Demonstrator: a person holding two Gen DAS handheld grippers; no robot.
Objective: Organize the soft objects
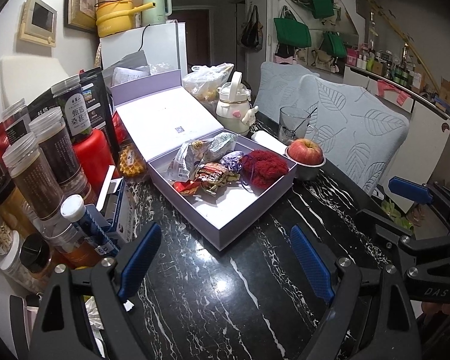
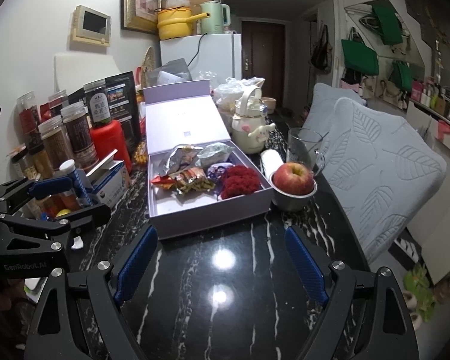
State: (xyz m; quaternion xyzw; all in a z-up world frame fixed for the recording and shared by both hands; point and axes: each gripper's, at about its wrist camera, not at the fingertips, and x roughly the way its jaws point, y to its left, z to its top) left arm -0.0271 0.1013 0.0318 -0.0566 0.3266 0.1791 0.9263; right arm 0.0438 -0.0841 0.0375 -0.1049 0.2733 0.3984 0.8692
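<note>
From the left wrist, a pale lilac box point(image 1: 225, 210) stands open on the black marbled table point(image 1: 225, 285), its lid tipped back. Toward the box's far end lie a fuzzy red knitted bundle point(image 1: 265, 165), a small purple pouch point(image 1: 231, 160), crinkled snack packets point(image 1: 216, 177) and two silvery bags point(image 1: 189, 156). The near half of the box floor is bare. The left claw point(image 1: 225, 262) hangs over the table just short of the box, its blue pads wide apart with nothing between them. Jars point(image 1: 36, 174) and a red bottle point(image 1: 91, 153) crowd the left side; an apple point(image 1: 305, 150) sits in a metal bowl point(image 1: 309, 169) just right of the box. The right claw point(image 1: 411, 193) enters at the right edge, only partly in view.

From the right wrist, the same box point(image 2: 207, 213) lies straight ahead, the red bundle point(image 2: 240, 180) in its right half beside the purple pouch point(image 2: 217, 169) and packets point(image 2: 192, 181). The right claw point(image 2: 222, 265) stands spread and empty before the box. The apple point(image 2: 294, 178) and bowl point(image 2: 294, 201) are near the box's right wall, a glass mug point(image 2: 304, 148) behind them. The left claw point(image 2: 54, 186) shows at the left edge, cut off. Packet labels are too small to read.
</note>
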